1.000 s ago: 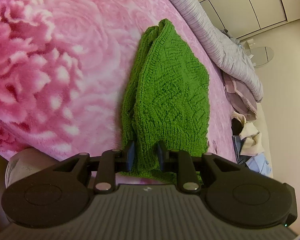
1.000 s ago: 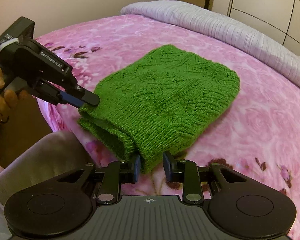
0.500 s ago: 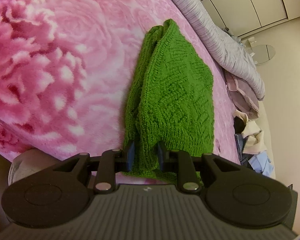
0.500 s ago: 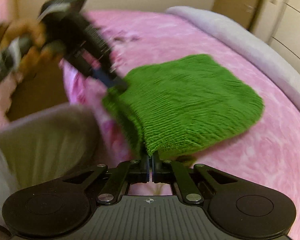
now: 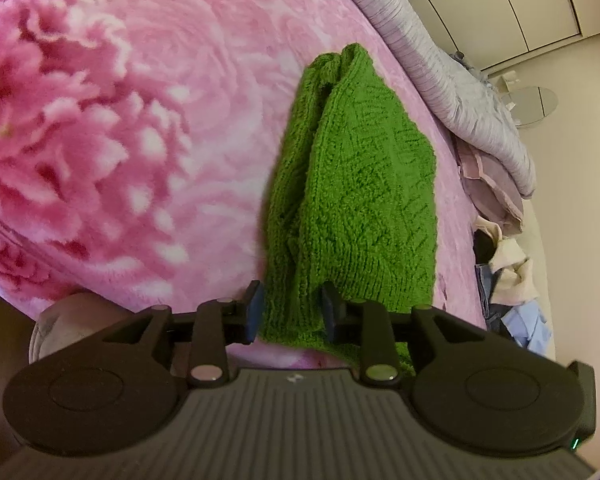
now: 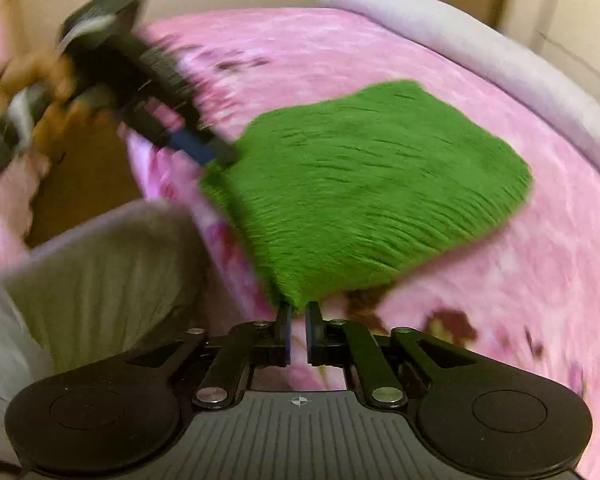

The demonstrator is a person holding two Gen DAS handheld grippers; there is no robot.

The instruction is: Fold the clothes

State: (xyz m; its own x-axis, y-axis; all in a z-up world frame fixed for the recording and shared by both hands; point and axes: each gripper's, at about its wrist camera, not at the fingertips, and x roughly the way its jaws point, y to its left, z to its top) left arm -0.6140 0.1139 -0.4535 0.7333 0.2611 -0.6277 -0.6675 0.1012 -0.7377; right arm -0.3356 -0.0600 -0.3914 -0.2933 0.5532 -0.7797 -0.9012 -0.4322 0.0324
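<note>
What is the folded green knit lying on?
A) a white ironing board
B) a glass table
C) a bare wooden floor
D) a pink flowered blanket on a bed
D: the green knit lies flat on the pink flowered blanket, which spreads around it in both views.

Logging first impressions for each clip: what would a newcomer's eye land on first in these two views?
The bright green knitted garment, folded into a thick pad, lies near the edge of the pink rose-patterned blanket that fills both views. The left gripper has the garment's near edge between its opening jaws; the right gripper, jaws also opening, sits at the other near corner. Behind runs a pale striped quilt.
</note>
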